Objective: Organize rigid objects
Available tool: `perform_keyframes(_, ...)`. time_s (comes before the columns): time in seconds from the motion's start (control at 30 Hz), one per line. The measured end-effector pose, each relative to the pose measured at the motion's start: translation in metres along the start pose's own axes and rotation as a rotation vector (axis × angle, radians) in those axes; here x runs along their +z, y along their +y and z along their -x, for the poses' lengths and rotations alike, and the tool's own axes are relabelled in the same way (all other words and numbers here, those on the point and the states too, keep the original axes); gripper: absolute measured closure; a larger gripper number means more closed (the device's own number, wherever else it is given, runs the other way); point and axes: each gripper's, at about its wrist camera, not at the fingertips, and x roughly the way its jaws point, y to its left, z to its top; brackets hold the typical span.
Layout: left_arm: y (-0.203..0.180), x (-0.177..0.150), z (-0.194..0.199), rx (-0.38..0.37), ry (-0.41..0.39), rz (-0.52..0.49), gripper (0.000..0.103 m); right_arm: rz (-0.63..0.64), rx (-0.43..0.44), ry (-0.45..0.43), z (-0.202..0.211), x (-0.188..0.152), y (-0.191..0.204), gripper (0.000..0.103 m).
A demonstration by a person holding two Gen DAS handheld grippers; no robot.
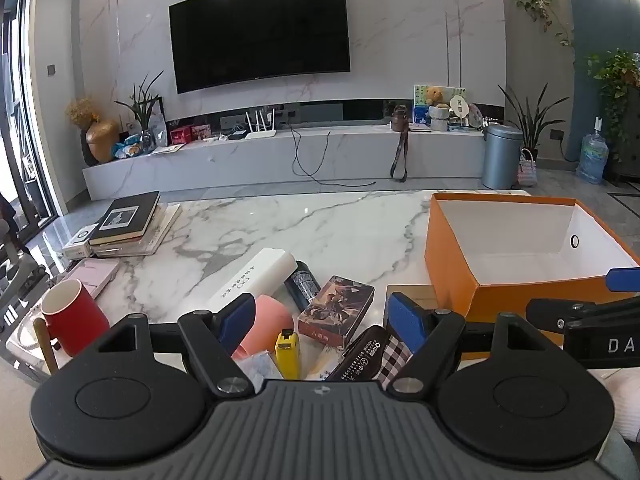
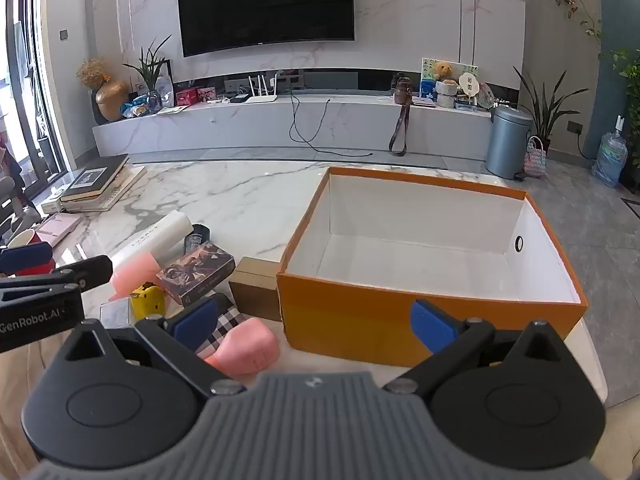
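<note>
The clutter lay heaped on the marble surface just left of the empty orange box, and both the left gripper and right gripper hung with fingers spread, holding nothing, so a good first pick would probably have been one exposed, unburied item, such as the yellow piece.

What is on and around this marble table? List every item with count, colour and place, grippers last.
box: 1, orange outside, white inside, open, nothing in it, table's right side
clutter pile: left of the box, holding:
white carton: 1, lying flat
dark can: 1, on its side
picture card box: 1, brown-red
yellow tape measure: 1
pink pieces: 2
checked item: 1, black-white
brown flat box: 1, against the orange box
red mug: 1, near left edge
book stack: 1, far left
television: 1, black, on the wall
left gripper: fingers blue, open over the pile
right gripper: fingers blue, open before the box
</note>
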Motion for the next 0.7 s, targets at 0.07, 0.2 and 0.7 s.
perform_keyframes(0.07, 0.0000, 0.0000, 0.0000, 0.002, 0.004, 0.000, 0.015, 0.001, -0.001, 0.000, -0.0007, -0.0001, 0.0001, 0.002)
perform_keyframes(0.2, 0.0025, -0.0034, -0.0009, -0.012, 0.005, 0.010, 0.019, 0.004, -0.006, -0.003, -0.0012, -0.0003, 0.0003, 0.002)
perform_keyframes(0.7, 0.0035, -0.0042, -0.0063, -0.022, 0.049, 0.040, 0.020, 0.009, 0.003, 0.018, -0.0011, -0.0014, 0.0006, 0.002)
